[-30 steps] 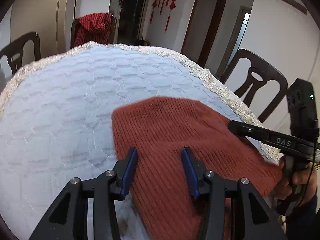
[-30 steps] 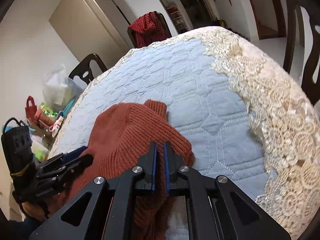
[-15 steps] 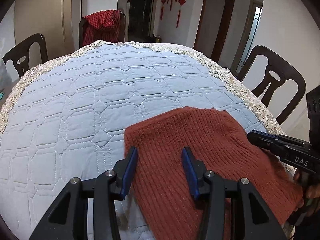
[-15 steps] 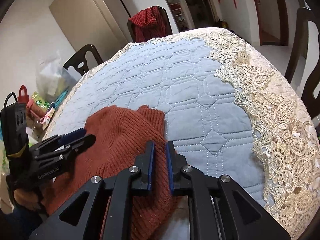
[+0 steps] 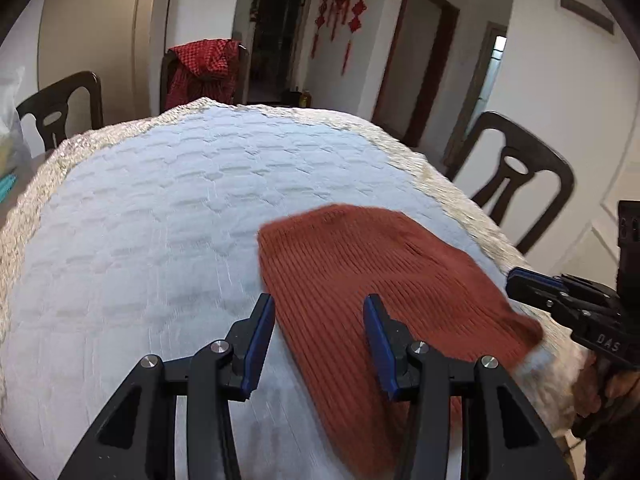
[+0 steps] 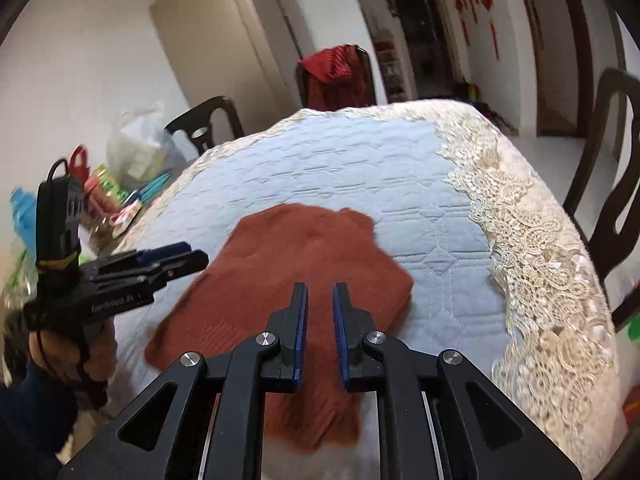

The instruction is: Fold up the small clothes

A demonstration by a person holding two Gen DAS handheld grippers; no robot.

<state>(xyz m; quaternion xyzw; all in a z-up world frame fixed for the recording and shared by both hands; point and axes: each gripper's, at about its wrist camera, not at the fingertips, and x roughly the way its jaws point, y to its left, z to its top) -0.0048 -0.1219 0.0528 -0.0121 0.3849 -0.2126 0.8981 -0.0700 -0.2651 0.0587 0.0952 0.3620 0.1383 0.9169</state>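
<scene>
Left wrist view: rust-red ribbed knit garment (image 5: 384,280), apparently a beanie, lies flat on the quilted pale-blue tablecloth (image 5: 160,208) covering the counter, at centre-right of frame, its right end close to the lace edge. Left gripper (image 5: 320,328): jaws parted, nothing between the pads, hovering over the garment's near left edge.

Right wrist view: same garment (image 6: 296,264) at frame centre, one folded layer apparent, lower end running under the right gripper (image 6: 320,320). Its jaws have just been opening; a narrow gap shows between the pads, no cloth caught in it. The left gripper (image 6: 176,258) hangs at frame left, clear of the fabric.

Step in hand, as judged: release after a fold, ahead of the next grasp or a smoothing pass.

Handling notes: draw both grippers away without snagging the ribs. For a further fold, pinch only the upper layer at two corners, lift together, lay edge onto edge. Keep the piece inboard of the lace border (image 6: 532,248); knit stretches, so avoid dragging.
</scene>
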